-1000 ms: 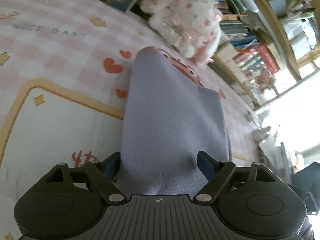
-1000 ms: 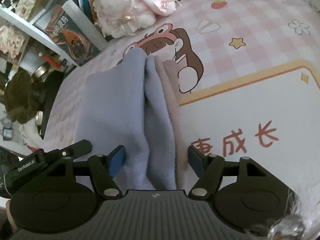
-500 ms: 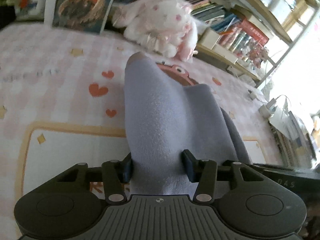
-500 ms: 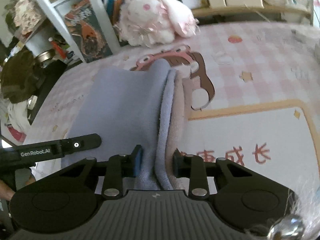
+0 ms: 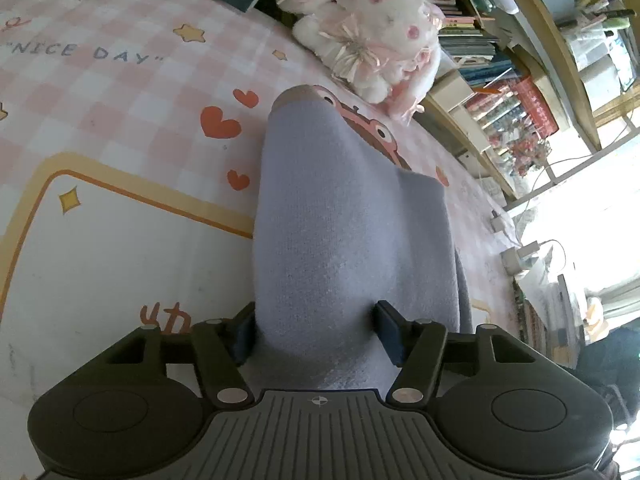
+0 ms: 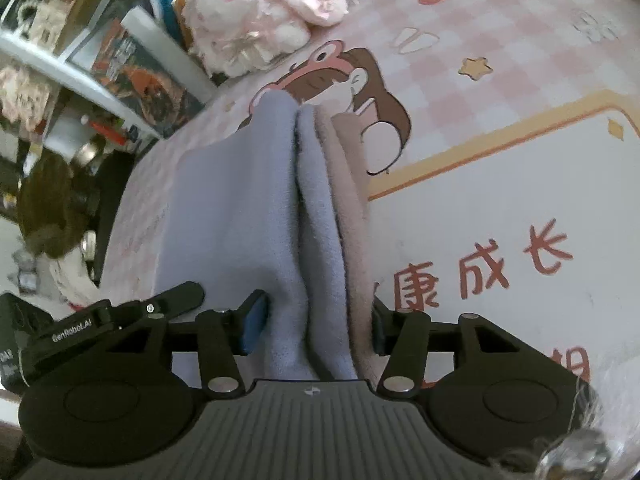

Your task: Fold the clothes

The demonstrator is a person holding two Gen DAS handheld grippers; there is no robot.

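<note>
Left wrist view: left tool (image 5: 316, 332) opening around garment (image 5: 348, 232).
Right tool (image 6: 318, 322): opening, folds between.
Risk: folds slump apart.

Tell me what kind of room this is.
Probably a child's bedroom or a home study: a pink checked cartoon bedsheet covers the surface, a white plush toy sits at its far edge, and crammed bookshelves stand behind it. A folded lavender garment lies on the sheet.

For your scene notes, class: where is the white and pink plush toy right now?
The plush toy lies at the far edge of the pink checked bedspread, against the bookshelf, just beyond the folded blue garment.
</note>
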